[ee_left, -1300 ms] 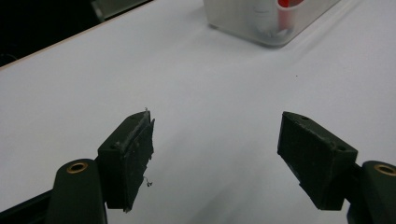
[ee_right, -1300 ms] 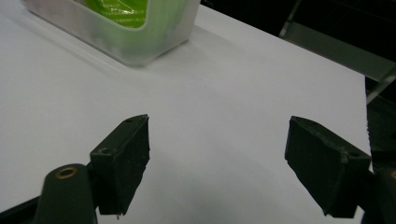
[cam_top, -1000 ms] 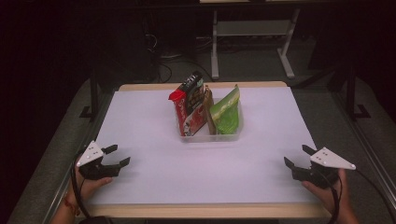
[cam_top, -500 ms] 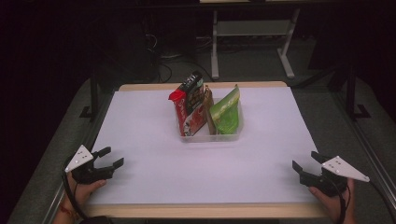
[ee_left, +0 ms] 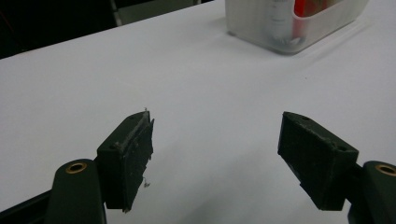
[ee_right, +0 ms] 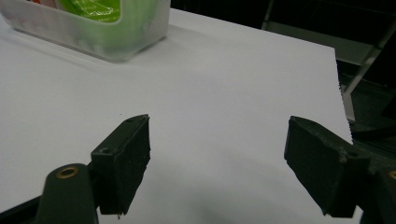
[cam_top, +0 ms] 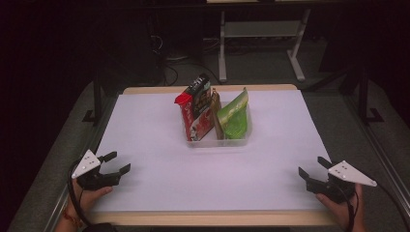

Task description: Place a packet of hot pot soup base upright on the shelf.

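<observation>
A clear plastic bin (cam_top: 218,140) stands in the middle of the white table (cam_top: 159,125). Upright in it are a red snack bag (cam_top: 193,116), a brown packet (cam_top: 215,108) and a green pouch (cam_top: 234,116). My left gripper (cam_top: 118,163) rests low at the front left corner, held by a hand, open and empty. At the front right corner my right gripper (cam_top: 312,166) is open too, with nothing between its jaws. The left gripper view has the bin (ee_left: 299,28) far ahead to the right of its open gripper (ee_left: 215,154). In the right gripper view the bin (ee_right: 93,32) with the green pouch (ee_right: 93,7) lies ahead to the left of the gripper (ee_right: 217,158).
The table's wooden front edge (cam_top: 203,217) runs between the two hands. Grey carpeted floor (cam_top: 367,125) flanks the table. A metal stand (cam_top: 256,34) and cables lie behind it in the dark.
Both hands have drawn back and outward toward the front corners; the left went left, the right went right. The jaws stayed open. The bin and packets have not moved.
</observation>
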### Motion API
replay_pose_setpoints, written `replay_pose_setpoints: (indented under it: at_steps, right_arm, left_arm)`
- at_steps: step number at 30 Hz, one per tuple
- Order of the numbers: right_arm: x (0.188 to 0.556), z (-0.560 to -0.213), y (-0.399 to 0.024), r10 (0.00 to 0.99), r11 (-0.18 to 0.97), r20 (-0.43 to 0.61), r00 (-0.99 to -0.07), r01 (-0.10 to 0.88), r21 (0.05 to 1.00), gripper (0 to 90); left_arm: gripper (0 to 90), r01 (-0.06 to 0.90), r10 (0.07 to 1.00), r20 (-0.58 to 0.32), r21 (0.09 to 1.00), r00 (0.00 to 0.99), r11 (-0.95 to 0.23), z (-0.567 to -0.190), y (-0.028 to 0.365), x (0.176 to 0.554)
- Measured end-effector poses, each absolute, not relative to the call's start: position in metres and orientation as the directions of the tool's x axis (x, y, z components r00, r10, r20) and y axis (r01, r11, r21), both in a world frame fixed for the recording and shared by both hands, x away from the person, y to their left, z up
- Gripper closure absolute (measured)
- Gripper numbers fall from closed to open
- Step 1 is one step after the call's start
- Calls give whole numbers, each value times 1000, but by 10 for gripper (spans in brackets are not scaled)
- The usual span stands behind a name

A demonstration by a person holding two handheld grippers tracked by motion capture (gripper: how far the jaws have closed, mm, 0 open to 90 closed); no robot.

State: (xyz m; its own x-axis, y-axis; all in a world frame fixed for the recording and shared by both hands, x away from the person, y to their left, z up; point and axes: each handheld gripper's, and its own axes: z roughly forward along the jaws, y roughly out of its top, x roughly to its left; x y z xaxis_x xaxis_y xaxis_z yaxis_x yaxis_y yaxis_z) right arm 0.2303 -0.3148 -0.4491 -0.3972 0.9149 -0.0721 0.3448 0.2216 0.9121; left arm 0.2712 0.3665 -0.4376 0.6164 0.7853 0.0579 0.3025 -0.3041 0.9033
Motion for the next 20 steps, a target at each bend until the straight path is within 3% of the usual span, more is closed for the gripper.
replay_pose_setpoints:
  at_steps: [20]
  right_arm:
    - [232,-451,-311,917,241,-90,-389,359,902,217]
  left_arm:
    - [259,307,773,53,899,632,-313,-435,365,278]
